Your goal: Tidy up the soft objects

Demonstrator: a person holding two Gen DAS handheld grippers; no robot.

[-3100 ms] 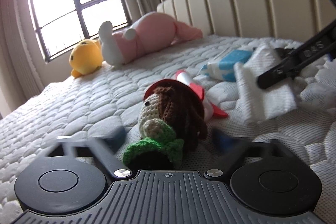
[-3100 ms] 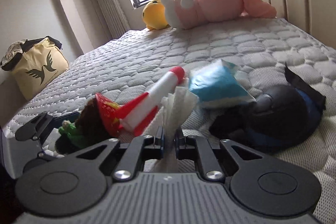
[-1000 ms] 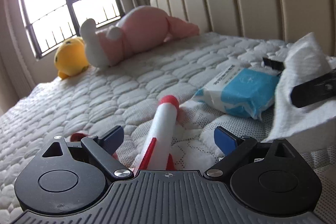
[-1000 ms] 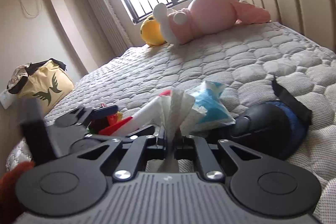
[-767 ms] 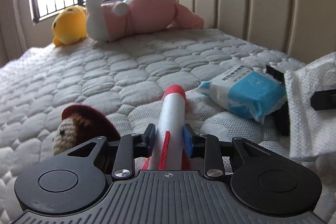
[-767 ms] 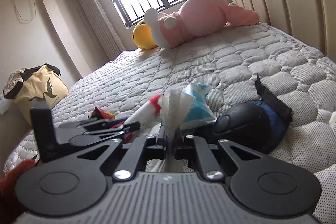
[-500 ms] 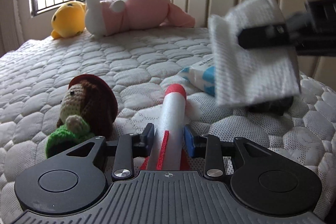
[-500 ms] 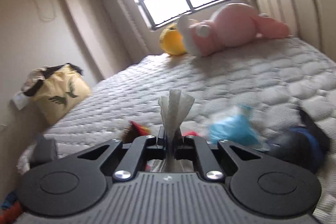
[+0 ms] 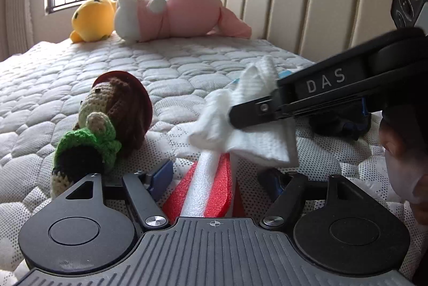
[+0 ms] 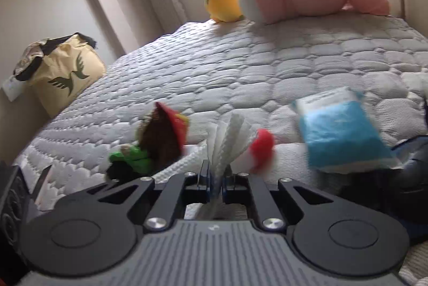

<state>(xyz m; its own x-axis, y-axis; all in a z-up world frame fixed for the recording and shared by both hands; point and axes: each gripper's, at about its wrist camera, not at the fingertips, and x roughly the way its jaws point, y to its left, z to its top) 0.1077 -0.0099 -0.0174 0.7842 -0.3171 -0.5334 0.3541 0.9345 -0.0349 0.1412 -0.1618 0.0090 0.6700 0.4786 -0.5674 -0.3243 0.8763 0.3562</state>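
Observation:
A white and red foam rocket (image 9: 206,187) lies on the mattress between the fingers of my left gripper (image 9: 214,176), which stands open around it without pinching. My right gripper (image 10: 215,179) is shut on a folded white tissue (image 10: 227,141). In the left wrist view the tissue (image 9: 248,125) hangs over the rocket's front half and hides its tip. From the right wrist, the rocket's red tip (image 10: 263,149) shows just right of the tissue. A crochet doll (image 9: 112,117) with a red hat lies to the left.
A blue tissue pack (image 10: 339,130) and a black and blue soft item (image 9: 339,125) lie to the right. A pink plush (image 9: 176,15) and a yellow plush (image 9: 93,18) rest by the window. The padded headboard (image 9: 307,7) borders the right. A yellow bag (image 10: 64,71) stands beside the bed.
My left gripper was shut on the rocket half a second ago; now it is open with the rocket lying between its fingers. My right gripper has lowered the tissue over the rocket's front.

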